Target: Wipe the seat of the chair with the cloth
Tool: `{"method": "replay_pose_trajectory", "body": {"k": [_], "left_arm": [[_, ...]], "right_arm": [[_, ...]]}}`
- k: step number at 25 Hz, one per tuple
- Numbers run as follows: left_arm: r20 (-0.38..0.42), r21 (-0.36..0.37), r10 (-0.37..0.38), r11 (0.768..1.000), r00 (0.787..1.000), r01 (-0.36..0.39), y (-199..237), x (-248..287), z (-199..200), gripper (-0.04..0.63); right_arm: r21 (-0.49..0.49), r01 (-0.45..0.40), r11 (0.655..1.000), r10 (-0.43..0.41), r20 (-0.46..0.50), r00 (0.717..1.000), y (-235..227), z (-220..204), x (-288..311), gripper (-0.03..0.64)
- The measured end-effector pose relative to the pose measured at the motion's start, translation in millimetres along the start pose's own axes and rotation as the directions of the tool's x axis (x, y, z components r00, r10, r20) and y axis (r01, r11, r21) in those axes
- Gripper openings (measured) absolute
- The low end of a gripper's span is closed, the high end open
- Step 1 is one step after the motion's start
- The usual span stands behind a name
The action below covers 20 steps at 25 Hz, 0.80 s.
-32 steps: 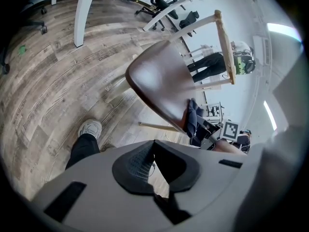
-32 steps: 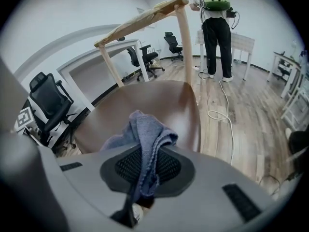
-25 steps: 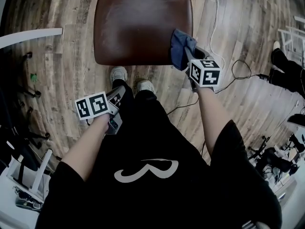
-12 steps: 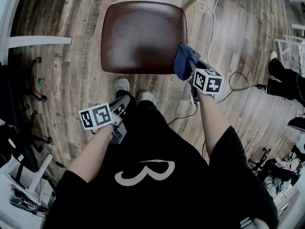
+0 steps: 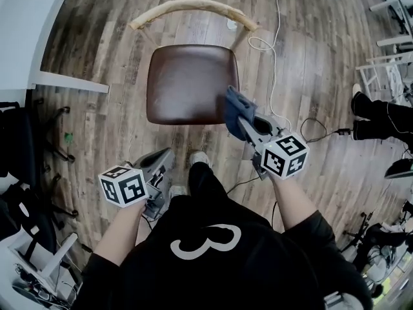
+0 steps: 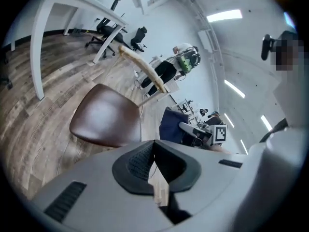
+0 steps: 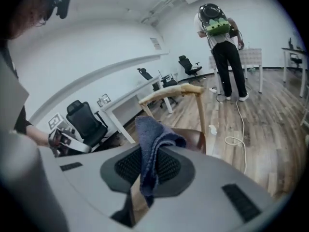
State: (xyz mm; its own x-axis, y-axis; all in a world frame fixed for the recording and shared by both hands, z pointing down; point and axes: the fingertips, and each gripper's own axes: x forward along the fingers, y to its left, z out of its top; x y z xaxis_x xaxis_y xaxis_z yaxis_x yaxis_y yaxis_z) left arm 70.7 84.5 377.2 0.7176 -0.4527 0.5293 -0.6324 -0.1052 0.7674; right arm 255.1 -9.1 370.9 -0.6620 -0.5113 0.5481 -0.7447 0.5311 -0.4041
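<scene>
A chair with a dark brown seat (image 5: 190,82) and a pale wooden backrest (image 5: 187,6) stands on the wood floor in front of me. My right gripper (image 5: 248,123) is shut on a dark blue cloth (image 5: 235,112), which hangs at the seat's near right corner, lifted off it. In the right gripper view the cloth (image 7: 150,144) is pinched between the jaws, the backrest (image 7: 170,93) behind it. My left gripper (image 5: 161,162) hangs low by my left leg, jaws shut with nothing in them. The left gripper view shows the seat (image 6: 107,116) and the cloth (image 6: 171,127) beyond.
A white cable (image 5: 274,41) loops on the floor right of the chair. A white desk edge (image 5: 68,82) lies at the left, with dark chair bases (image 5: 48,134) below it. A person's legs (image 5: 381,118) are at the far right. Another person (image 7: 223,47) stands beyond the chair.
I have stepped back, so the whole chair with its backrest now shows. The right gripper has lifted the cloth off the seat's right edge. The left gripper stayed low.
</scene>
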Motion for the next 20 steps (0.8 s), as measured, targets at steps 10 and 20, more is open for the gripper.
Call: {"method": "replay_pose_trajectory", "body": {"k": [10, 20], "left_arm": [[0.094, 0.245, -0.199, 0.954, 0.976, 0.171, -116.4, -109.5, 28.2, 0.014], [0.156, 0.553, -0.352, 0.805, 0.923, 0.214, -228.3, -275.1, 5.0, 0.014]], "right_arm": [[-0.041, -0.166, 0.985, 0.171, 0.172, 0.970, 164.4, 59.0, -125.1, 0.052], [-0.240, -0.264, 0.934, 0.327, 0.286, 0.901, 343.2, 70.7, -214.4, 0.052]]}}
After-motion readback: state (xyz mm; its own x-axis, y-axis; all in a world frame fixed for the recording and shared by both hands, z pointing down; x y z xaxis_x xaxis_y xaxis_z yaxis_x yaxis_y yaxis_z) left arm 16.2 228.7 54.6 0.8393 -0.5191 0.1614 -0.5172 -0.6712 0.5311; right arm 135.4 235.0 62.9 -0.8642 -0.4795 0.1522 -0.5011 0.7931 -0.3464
